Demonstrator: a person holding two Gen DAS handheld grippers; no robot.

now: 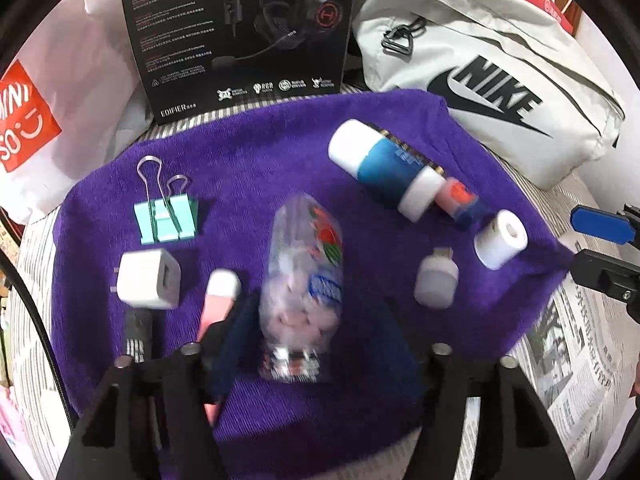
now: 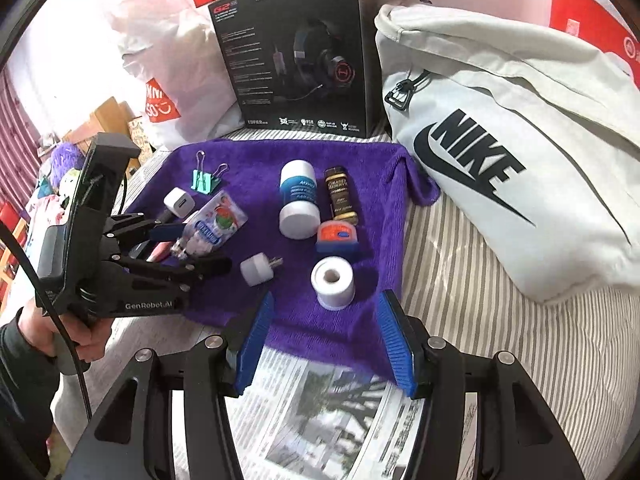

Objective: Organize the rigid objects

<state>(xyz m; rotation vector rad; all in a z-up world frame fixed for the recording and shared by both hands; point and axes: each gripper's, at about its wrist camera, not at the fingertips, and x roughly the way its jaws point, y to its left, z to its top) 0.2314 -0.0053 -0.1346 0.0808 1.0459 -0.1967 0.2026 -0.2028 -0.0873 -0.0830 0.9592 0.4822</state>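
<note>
A clear bag of white swabs lies on the purple towel. My left gripper is open, with a blurred finger on each side of the bag; it also shows as the left gripper in the right wrist view. A pink tube lies by its left finger. Around them are a white charger cube, mint binder clips, a white plug adapter and a blue-and-white bottle. My right gripper stands open at the towel's near edge, with a white roll just ahead.
A black headset box and a grey Nike bag stand behind the towel. A white shopping bag is at the far left. Newspaper lies on the striped sheet under my right gripper. A hand holds the left gripper.
</note>
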